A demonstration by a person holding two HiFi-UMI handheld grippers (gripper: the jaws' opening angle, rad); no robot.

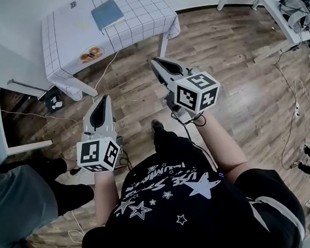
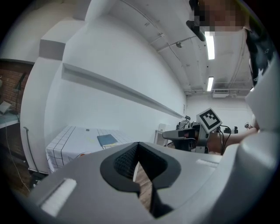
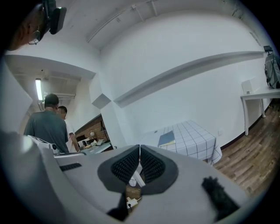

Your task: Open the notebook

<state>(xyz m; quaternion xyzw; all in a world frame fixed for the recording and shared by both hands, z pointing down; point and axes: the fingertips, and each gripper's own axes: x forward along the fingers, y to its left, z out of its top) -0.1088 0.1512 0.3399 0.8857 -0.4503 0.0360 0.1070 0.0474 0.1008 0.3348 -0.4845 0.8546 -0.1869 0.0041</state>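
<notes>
The closed blue-grey notebook [image 1: 107,14] lies flat on the tabletop [image 1: 146,14] under its white cloth with a dark grid. It is ahead of me and well apart from both tools, with bare wooden floor [image 1: 235,61] between us.

My left tool [image 1: 102,101] is shut, pad against pad, with nothing between them. My right tool [image 1: 158,64] is also closed and empty. Both point roughly level towards the tabletop.

Seen along the left tool [image 2: 138,146], the notebook [image 2: 106,140] sits a little left of where the jaws point. Along the right tool [image 3: 139,148], the notebook [image 3: 166,139] sits a little to the right. So it lies between the two lines of aim.

I hold the right tool further forward, so I judge it the nearer one. The cover sits skewed to the cloth's grid, its longer side seemingly running across my view. From here I cannot tell which edge is the spine.

Opening has not begun. I must first close the distance and find the free edge.
</notes>
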